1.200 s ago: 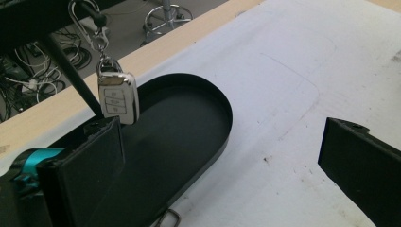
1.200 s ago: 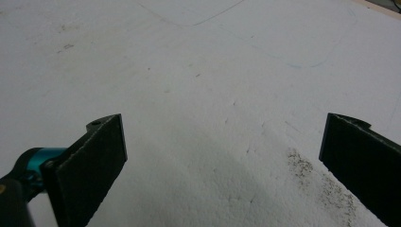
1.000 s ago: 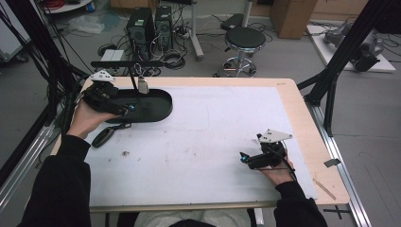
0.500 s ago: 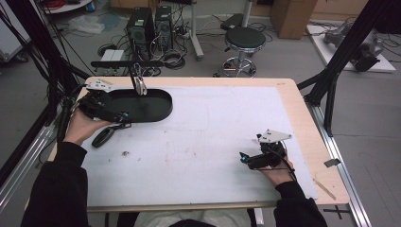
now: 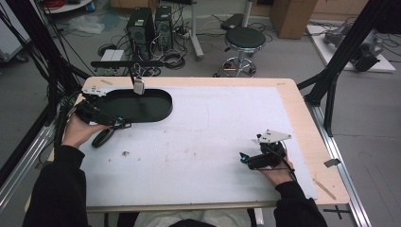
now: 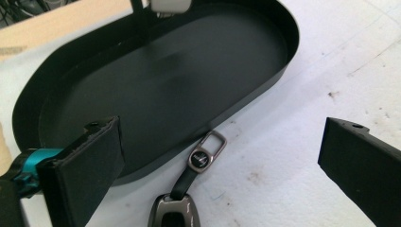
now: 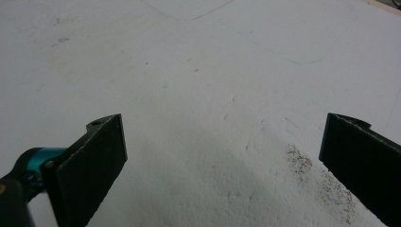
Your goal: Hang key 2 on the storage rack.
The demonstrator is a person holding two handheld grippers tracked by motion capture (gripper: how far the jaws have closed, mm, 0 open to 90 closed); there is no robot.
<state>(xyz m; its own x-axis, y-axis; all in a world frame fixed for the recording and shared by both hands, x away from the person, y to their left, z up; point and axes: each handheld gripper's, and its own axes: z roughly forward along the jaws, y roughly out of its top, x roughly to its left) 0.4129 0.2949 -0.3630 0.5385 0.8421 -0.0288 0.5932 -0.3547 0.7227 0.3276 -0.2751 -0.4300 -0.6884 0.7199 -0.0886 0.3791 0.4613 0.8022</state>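
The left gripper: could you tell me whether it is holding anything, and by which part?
Nothing is held: the left gripper is open, with the key fob on the table between its jaws.

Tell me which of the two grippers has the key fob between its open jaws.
The left gripper: a key fob lies on the mat between its jaws, beside the black tray. The right gripper faces only bare mat.

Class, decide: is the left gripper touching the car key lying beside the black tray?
Apart. The left gripper view shows the left gripper with jaws spread wide, and the car key lying between them with bare table on either side.
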